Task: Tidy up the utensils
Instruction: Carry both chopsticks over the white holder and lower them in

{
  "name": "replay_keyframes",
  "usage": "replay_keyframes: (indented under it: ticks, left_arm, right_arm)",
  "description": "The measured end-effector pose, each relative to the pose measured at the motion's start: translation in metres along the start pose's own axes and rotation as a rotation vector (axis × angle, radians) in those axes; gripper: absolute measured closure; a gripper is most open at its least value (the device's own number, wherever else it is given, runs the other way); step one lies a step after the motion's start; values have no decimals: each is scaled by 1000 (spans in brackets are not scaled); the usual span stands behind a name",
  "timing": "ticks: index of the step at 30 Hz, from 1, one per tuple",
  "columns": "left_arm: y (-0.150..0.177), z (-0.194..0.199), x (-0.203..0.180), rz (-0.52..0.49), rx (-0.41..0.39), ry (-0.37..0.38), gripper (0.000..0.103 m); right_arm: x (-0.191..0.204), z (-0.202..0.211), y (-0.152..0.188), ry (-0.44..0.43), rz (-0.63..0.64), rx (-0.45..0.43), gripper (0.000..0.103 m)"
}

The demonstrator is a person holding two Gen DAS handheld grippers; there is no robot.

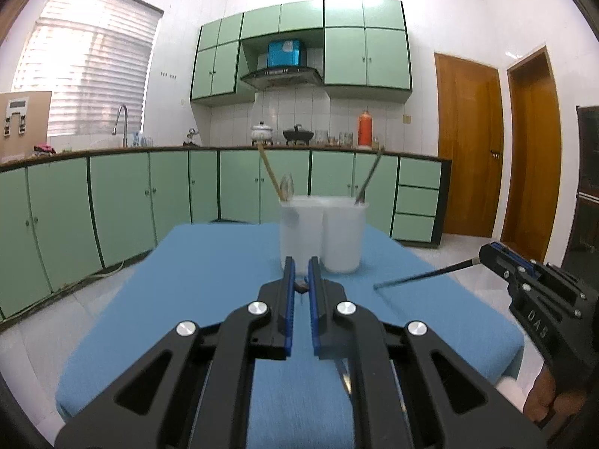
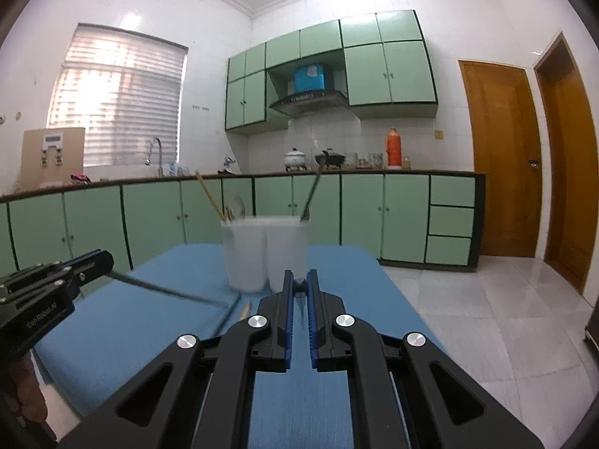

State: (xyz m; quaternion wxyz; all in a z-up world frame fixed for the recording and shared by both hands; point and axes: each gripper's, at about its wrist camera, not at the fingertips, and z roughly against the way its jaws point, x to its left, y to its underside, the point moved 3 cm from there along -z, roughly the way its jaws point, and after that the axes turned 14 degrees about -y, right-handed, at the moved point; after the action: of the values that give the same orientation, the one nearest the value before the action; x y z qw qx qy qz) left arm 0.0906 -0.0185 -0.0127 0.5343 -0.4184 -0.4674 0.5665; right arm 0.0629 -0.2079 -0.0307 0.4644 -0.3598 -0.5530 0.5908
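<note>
Two translucent white cups stand side by side at the far end of the blue-covered table (image 1: 209,262). The left cup (image 1: 301,230) (image 2: 243,254) holds wooden chopsticks (image 1: 270,174) and a spoon (image 1: 287,185). In the right cup (image 1: 344,237) (image 2: 287,254) leans one dark utensil (image 1: 368,177). My left gripper (image 1: 301,262) (image 2: 106,262) is shut on a thin dark utensil (image 2: 168,292) that sticks out sideways above the cloth. Raised level with it, my right gripper (image 2: 300,275) (image 1: 486,252) is shut on a thin dark stick (image 1: 423,274).
A wooden stick tip (image 2: 245,308) lies on the cloth near my right gripper. Green base cabinets (image 1: 123,202) and a counter run behind the table. White tiled floor (image 2: 486,318) and wooden doors (image 2: 501,157) lie to the right.
</note>
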Motion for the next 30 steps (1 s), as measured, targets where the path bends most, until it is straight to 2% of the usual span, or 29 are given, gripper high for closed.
replay_keyframes:
  ticks: [9,19,30]
  left_arm:
    - [-59,-12,-2,4,-29,32,97]
    - [-102,-25,-4,-5,-38,77,97]
    - [-141,-44,6,-9,46,127,97]
  right_arm:
    - [-21,-23,-67,-112,-64,15,96]
    - [-25,-49,-125,-193,-75,32,96]
    - [-26,-73,-164,-220,-62,4,96]
